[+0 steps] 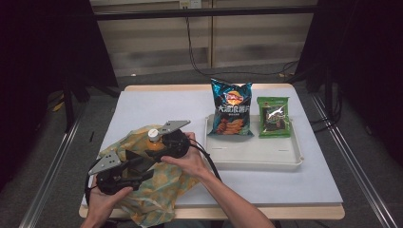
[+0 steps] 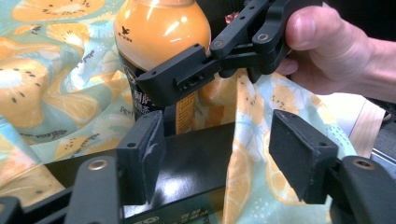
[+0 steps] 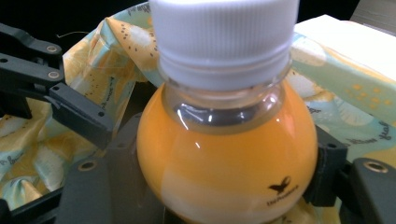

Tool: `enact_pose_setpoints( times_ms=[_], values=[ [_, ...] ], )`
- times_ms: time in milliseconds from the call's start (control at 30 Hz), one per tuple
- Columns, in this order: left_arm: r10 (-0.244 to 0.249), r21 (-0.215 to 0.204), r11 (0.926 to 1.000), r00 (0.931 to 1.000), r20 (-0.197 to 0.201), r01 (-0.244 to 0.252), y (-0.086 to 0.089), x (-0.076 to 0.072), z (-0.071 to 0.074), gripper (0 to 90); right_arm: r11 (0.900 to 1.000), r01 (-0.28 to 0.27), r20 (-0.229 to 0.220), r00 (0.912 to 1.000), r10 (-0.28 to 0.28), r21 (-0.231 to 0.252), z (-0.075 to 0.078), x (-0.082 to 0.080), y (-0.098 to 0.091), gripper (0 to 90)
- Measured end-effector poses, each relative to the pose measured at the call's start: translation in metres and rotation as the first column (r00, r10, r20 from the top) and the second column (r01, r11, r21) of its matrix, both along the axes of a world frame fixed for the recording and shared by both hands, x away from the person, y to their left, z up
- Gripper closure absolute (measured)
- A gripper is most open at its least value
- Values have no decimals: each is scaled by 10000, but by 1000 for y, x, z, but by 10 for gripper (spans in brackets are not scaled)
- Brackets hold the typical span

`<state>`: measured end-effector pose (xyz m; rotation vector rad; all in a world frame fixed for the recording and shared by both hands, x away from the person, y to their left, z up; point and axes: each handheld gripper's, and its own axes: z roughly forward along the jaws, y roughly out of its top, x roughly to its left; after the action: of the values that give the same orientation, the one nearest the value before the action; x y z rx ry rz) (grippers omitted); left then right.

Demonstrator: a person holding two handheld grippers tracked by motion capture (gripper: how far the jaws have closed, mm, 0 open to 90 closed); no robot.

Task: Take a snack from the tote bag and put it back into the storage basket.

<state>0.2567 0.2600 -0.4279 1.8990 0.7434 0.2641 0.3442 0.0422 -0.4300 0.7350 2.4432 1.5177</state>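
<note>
An orange juice bottle with a white cap stands upright in the mouth of a fabric bag printed with orange slices, at the table's front left. My right gripper is shut on the bottle; in the right gripper view the bottle sits between both jaws, just under its neck. My left gripper is open beside it. In the left gripper view its jaws stand apart over the bag's dark opening and its cloth edge, and the bottle is just beyond them with a right gripper finger across it.
A white tray lies right of the bag, carrying a blue chip packet and a green snack packet. The bag hangs over the table's front edge. Both hands come in from the bottom.
</note>
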Motion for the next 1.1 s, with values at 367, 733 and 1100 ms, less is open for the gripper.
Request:
enact_pose_setpoints(
  times_ms=[367,733,1100],
  values=[
    [325,-71,9994,9995,-34,-325,2,1,0,285,9987,-291,204,9994,283,415,21,-1,-5,307],
    [323,-8,9995,9995,-3,-323,1,2,-1,286,9945,-586,444,9975,549,869,43,-5,-9,307],
    [518,-159,9985,9987,1,-518,2,3,0,247,9872,-912,557,9949,846,1310,67,-5,-24,307]
  ],
)
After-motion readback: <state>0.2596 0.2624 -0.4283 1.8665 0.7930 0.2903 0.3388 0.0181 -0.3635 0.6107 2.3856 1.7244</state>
